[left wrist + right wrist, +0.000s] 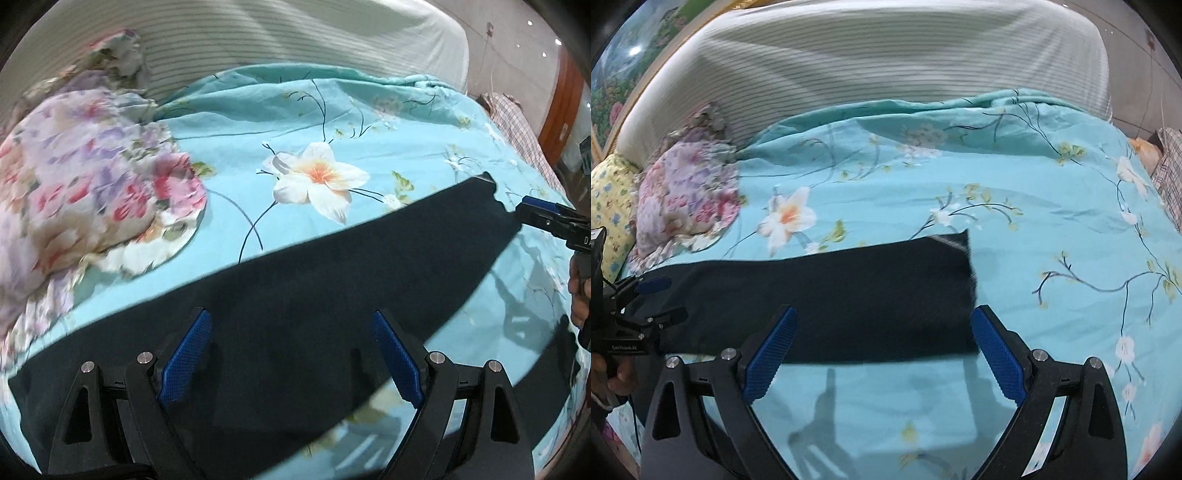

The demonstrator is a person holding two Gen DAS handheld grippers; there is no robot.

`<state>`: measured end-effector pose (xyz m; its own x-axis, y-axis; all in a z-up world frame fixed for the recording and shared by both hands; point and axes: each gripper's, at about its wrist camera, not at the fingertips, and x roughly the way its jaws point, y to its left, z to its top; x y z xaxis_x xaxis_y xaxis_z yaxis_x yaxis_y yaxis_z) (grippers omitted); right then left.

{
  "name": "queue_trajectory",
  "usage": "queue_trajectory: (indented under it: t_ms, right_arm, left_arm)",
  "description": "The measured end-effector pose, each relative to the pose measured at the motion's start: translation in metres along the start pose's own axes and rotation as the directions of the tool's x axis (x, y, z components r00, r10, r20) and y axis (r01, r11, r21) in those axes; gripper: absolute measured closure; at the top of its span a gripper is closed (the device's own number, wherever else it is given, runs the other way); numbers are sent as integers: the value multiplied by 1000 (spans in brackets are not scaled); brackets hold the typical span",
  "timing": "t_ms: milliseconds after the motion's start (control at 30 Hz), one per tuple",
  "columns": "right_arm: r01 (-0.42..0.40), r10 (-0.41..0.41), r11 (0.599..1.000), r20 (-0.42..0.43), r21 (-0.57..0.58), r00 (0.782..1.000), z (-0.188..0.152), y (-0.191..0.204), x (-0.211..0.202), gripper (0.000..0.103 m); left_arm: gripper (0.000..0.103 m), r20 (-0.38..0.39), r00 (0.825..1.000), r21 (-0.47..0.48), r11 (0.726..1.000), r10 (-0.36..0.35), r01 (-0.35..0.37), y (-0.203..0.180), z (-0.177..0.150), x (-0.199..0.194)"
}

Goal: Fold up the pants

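Observation:
The dark navy pants (332,280) lie flat as a long folded strip across the turquoise floral bedspread (369,122); they also show in the right wrist view (849,295). My left gripper (291,325) is open and empty, hovering over the left part of the strip; it shows at the left edge of the right wrist view (661,299). My right gripper (882,325) is open and empty, just above the strip's near right end; it shows at the right edge of the left wrist view (532,212), near the pants' end.
A pink and purple floral pillow (85,177) lies at the left, also in the right wrist view (687,195). A striped white headboard cushion (886,74) stands behind. Checked cloth (517,122) lies at the bed's right edge.

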<state>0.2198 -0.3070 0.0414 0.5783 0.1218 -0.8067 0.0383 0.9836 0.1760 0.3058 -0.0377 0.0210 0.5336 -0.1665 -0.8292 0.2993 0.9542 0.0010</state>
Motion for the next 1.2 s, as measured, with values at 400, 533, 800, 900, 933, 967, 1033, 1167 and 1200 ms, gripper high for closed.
queue_trajectory:
  t_ms: [400,533,800,900,933,967,1033,1167,1200]
  right_arm:
    - [-14,16,999,-52,38,999,38,-41,49,8]
    - [-34,36,999,-61,36,997,46,-46,60,9]
    - [-50,56,996,-88,71,995,44,-48,69,83]
    - [-84,92,990,-67,110,993,41,-52,59,92]
    - [-94,102,988,-60,119,993,40,-53,55,92]
    - [-101,108,988,-52,118,993,39,-52,49,93]
    - [-109,113,989,-38,101,993,36,-47,38,94]
    - [-138,139,988,-4,70,990,27,-36,10,94]
    - [-146,146,987,4,64,989,24,-35,3,94]
  left_arm:
    - [14,-94,993,156,984,-68,82,-1,51,67]
    - [14,-150,982,176,974,-114,140,-2,59,86]
    - [52,-209,963,251,942,-171,221,-29,52,91]
    - [89,-201,961,288,927,-188,241,-42,45,79]
    - [91,-194,962,296,924,-191,243,-45,42,75]
    - [95,-185,962,305,919,-201,250,-48,38,68]
    - [96,-172,962,306,917,-210,255,-48,32,57]
    - [97,-141,957,270,920,-253,283,-44,11,22]
    - [97,-134,957,269,920,-259,286,-43,6,15]
